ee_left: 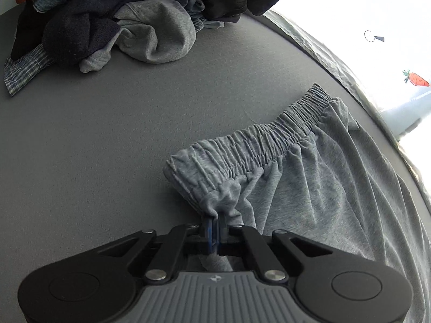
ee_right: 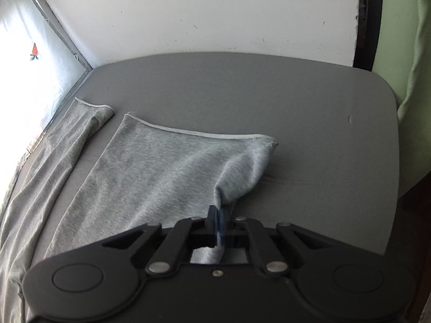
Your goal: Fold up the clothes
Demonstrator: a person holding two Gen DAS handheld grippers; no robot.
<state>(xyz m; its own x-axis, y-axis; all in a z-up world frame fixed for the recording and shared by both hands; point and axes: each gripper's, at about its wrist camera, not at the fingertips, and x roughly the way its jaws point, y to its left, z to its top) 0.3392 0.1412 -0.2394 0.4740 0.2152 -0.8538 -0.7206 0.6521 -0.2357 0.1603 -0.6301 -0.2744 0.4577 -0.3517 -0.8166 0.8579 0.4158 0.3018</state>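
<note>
Left claw pinches our grey shorts below the waistband corner; right claw is clamped on a leg's outer edge. The shorts lie flat on the desk, long axis running between our claws.

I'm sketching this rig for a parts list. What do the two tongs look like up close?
Left tongs: black linkage arms with silver rivets, round black hubs, blue pads, ribbed grey body bearing a small emblem. Right tongs: the same black linkage and rivets, blue pads, but an all-black body. No cables or sleeves show.
</note>
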